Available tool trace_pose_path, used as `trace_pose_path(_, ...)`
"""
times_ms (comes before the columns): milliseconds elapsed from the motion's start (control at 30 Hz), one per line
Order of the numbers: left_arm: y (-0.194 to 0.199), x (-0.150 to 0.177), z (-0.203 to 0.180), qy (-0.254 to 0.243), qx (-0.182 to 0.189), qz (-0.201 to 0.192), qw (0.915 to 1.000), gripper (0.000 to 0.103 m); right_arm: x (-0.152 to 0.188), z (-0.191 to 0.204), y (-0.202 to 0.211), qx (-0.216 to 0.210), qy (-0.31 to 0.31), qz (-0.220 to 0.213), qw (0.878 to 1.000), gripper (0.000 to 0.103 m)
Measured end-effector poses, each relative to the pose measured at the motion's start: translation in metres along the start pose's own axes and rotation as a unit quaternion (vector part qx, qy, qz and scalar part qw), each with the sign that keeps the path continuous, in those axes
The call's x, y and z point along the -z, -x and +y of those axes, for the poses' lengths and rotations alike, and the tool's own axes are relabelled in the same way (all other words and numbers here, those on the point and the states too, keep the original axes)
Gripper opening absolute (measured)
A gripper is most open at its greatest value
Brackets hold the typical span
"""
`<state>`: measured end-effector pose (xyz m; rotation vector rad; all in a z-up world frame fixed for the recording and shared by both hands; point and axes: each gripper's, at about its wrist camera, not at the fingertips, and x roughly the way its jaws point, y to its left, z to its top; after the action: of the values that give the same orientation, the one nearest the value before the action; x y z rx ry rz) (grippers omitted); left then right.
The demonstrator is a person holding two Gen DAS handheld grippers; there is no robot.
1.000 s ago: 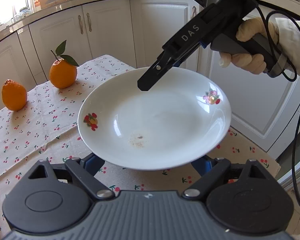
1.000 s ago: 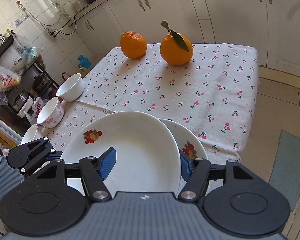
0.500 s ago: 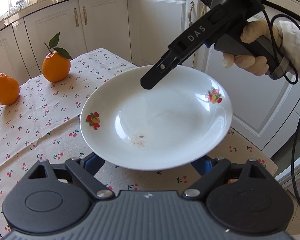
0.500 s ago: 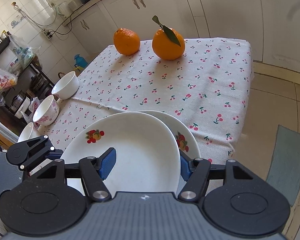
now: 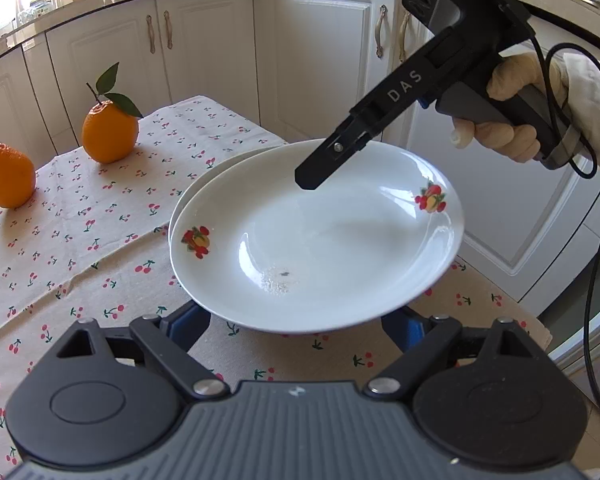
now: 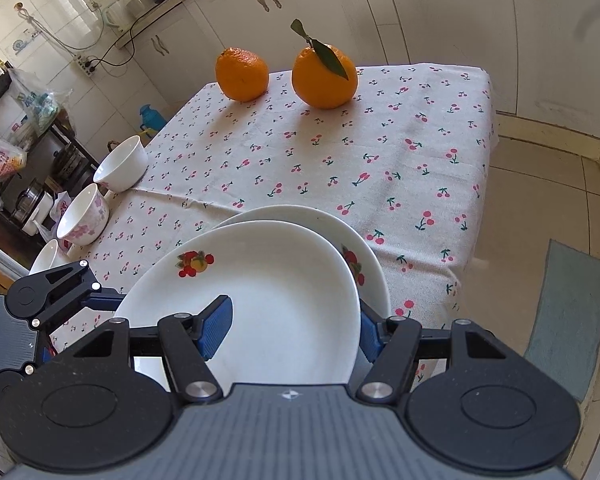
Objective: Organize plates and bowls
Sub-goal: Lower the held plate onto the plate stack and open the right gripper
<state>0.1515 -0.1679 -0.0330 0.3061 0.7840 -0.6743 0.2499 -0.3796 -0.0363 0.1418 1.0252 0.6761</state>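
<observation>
Over the worktop's near edge, my right jaws — spread — straddle the upper plate [image 6: 268,292], stacked on another plate [image 6: 300,216]. Glazed, slippery, brittle — grip its six-o'clock rim. Left jaws gape too.

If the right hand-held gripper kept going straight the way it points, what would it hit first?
Probably the top plate: the right hand-held gripper already straddles its rim, angled down into it. Contact is unclear.
</observation>
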Motion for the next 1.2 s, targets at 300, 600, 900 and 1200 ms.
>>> trace_pose_path(300,0.000,0.001,0.000,0.001,0.003,-0.003,1.0000,0.093,0.006,-0.001,0.006,0.007,-0.005,-0.002,1.000,0.070)
trace_pose_path(600,0.000,0.001,0.001,0.009,0.007,-0.003,0.9999,0.094,0.010,0.004,0.016,0.019,-0.006,-0.009,1.000,0.072)
trace_pose_path(900,0.000,0.003,0.000,0.010,0.007,-0.005,0.9999,0.094,0.013,0.012,0.020,0.040,0.002,-0.008,0.999,0.074)
trace_pose_path(1200,0.006,0.005,0.000,0.011,0.000,-0.009,0.9999,0.094,0.018,0.019,0.023,0.057,0.005,-0.005,0.998,0.074)
